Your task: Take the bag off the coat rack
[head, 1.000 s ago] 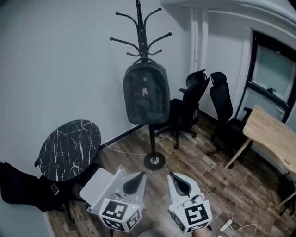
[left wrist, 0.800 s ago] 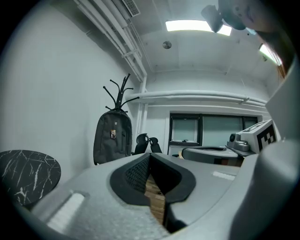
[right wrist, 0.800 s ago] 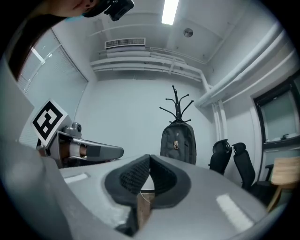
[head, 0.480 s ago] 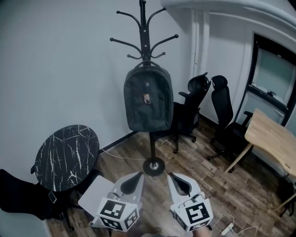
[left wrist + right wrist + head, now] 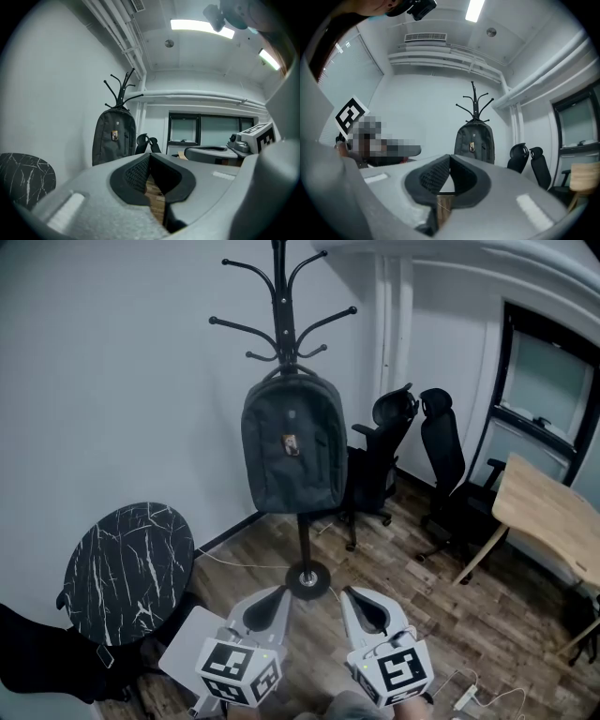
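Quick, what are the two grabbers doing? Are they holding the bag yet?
Left gripper: closed, holding nothing.
Right gripper: closed, holding nothing.
The bag hangs on the coat rack, untouched.

A round black table (image 5: 127, 559) with white marble veining stood against the pale wall (image 5: 112, 381) at the left, on a dark wood-plank floor (image 5: 403, 582), with a dark bundle (image 5: 37, 652) low beside it. Two black office chairs (image 5: 375, 460) (image 5: 446, 456) stood side by side in the far corner, near a light wooden desk (image 5: 544, 517) under a dark-framed window (image 5: 544, 381). A white power strip (image 5: 462, 697) lay on the floor at the lower right.
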### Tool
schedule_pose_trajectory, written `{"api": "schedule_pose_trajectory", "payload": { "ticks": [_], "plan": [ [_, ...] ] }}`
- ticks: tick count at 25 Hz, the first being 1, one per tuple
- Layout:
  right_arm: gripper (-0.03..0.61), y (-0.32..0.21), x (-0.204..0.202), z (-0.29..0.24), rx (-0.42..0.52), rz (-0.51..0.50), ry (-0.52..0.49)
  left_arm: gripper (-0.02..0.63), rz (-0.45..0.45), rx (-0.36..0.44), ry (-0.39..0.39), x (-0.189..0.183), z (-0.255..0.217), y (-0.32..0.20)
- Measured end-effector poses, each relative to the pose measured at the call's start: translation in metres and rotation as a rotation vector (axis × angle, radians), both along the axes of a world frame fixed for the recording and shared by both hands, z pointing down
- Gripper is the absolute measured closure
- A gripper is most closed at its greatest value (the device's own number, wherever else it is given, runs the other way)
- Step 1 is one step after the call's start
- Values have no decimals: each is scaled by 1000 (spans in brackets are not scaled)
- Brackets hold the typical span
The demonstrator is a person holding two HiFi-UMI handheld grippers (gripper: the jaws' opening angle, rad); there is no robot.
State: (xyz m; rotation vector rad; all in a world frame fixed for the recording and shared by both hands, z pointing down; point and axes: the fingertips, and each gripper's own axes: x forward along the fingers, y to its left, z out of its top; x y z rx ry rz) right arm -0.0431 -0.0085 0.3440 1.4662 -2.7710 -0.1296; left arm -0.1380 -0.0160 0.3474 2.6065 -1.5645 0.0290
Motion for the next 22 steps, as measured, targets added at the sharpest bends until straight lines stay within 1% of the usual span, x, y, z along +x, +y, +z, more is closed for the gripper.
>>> {"api": "schedule_pose_trajectory", "payload": {
  "ticks": [3, 8, 14, 22],
  "plan": [
    [575, -9, 3, 3, -23, 42, 43, 604, 10, -1, 2, 0, 1, -7],
    [575, -19, -6, 0, 33, 4, 44, 604, 18, -3, 3, 0, 1, -19],
    [575, -41, -9, 3, 37, 3, 56, 604, 1, -9, -3, -5, 5, -40],
    [575, -84, -12, 2, 52, 0, 66, 604, -9, -10, -12, -9, 4, -78]
  ]
}}
